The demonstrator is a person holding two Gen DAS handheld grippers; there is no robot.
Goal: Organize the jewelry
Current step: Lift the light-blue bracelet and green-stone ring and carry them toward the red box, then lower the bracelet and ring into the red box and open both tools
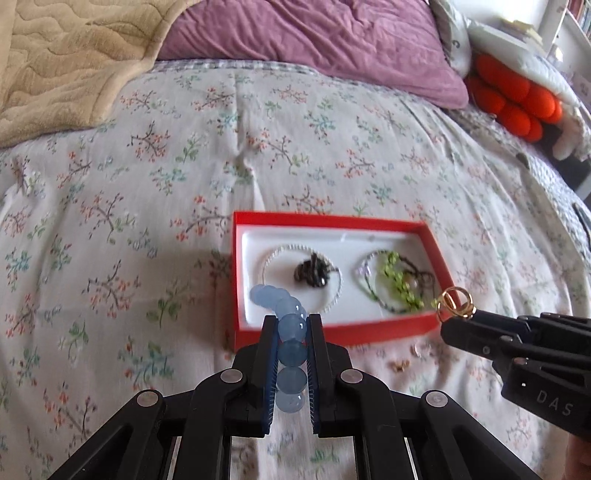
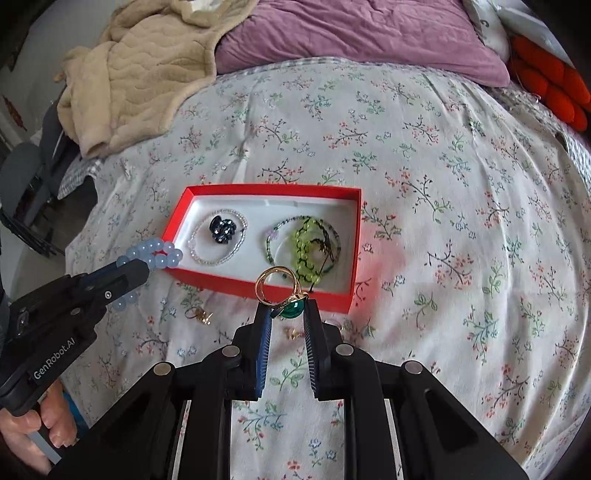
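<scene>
A red jewelry box with a white liner lies open on the floral bedspread. It holds a clear bead bracelet around a dark cluster piece, and green bead strands. My left gripper is shut on a pale blue bead bracelet at the box's near left corner. My right gripper is shut on gold rings with a green stone at the box's near edge.
Small gold pieces lie loose on the bedspread in front of the box. A beige blanket, a purple pillow and an orange cushion lie at the back of the bed.
</scene>
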